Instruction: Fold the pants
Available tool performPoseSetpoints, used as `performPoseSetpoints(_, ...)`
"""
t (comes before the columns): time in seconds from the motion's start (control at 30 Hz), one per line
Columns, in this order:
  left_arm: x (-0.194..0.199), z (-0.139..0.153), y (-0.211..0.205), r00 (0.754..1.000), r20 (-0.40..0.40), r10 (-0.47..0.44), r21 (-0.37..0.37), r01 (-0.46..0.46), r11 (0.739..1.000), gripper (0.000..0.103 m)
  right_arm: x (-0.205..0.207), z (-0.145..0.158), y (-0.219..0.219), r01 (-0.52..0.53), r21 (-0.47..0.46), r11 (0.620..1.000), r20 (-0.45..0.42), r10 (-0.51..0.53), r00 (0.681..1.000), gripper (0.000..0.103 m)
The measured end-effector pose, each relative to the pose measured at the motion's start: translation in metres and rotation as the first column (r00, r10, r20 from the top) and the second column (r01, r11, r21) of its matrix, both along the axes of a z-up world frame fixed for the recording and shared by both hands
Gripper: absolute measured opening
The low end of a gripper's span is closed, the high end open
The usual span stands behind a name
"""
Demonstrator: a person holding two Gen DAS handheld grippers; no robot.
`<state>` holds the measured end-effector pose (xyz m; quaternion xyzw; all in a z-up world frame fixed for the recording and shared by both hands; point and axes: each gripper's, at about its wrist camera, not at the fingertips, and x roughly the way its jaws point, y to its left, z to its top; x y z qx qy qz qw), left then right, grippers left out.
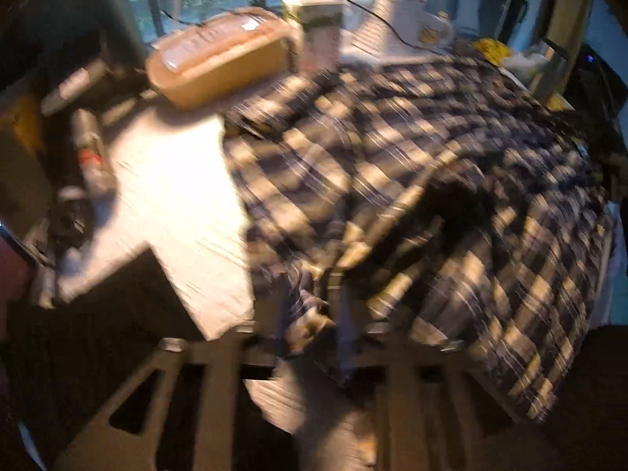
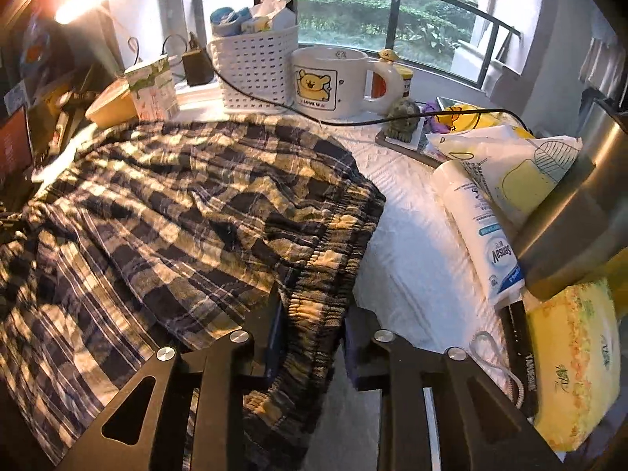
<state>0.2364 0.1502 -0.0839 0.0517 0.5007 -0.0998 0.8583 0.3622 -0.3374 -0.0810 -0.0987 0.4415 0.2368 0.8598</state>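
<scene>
Both tongs point(image 1: 310, 314) point(image 2: 314, 337) pinch plaid pants point(image 2: 188, 212); mug point(image 2: 333, 82) and basket point(image 2: 255, 70) (white) crowd behind.

White basket point(image 2: 255, 74) beside bear mug point(image 2: 333, 82); tissue pack point(image 2: 573, 361) at right

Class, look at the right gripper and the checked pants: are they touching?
Touching. The right wrist view shows the right gripper with its fingers closed on the elastic waistband of the checked pants, the cloth bunched between them.
</scene>
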Motion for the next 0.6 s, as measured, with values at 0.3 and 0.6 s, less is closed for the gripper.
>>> performPoseSetpoints(0.3,0.063,0.033,0.012,0.994,0.110,0.019,0.004,-0.019,1.000,0.046,0.006,0.022,0.001,0.048,0.034,0.998,0.090,-0.051,0.995,0.071)
performPoseSetpoints(0.6,0.126,-0.024,-0.022,1.000,0.024,0.000,0.181,-0.004,0.984,0.046,0.022,0.018,0.003,0.069,0.021,0.997,0.096,-0.071,0.993,0.071)
